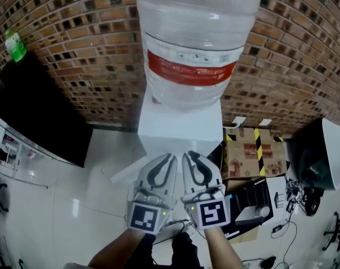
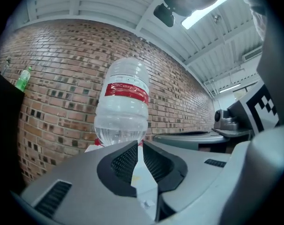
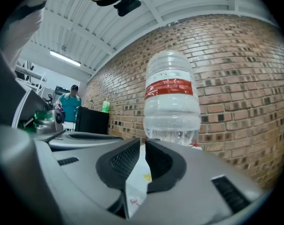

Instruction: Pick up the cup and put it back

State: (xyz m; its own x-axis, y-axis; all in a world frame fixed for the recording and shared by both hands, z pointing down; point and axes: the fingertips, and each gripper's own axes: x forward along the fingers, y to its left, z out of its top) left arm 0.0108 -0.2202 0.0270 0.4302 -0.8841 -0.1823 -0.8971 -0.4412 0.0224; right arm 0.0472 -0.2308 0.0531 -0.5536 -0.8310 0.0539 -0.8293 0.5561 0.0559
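No cup shows in any view. A white water dispenser [image 1: 181, 122] stands against the brick wall with a big clear bottle [image 1: 195, 43] with a red label upside down on it. My two grippers are side by side just in front of and below the dispenser. The left gripper [image 1: 172, 156] is shut and empty, its tips meeting [image 2: 138, 143]. The right gripper [image 1: 186, 153] holds nothing, and only a thin slit parts its jaws [image 3: 143, 142]. Both gripper views look up at the bottle [image 2: 123, 107] [image 3: 172, 102].
A black cabinet [image 1: 35, 111] with a green bottle [image 1: 14, 45] on it stands at the left. To the right are a cardboard box with yellow-black tape [image 1: 254, 150], a dark chair [image 1: 318, 156] and cables on the floor. Far off, a person in a teal shirt [image 3: 69, 104] stands.
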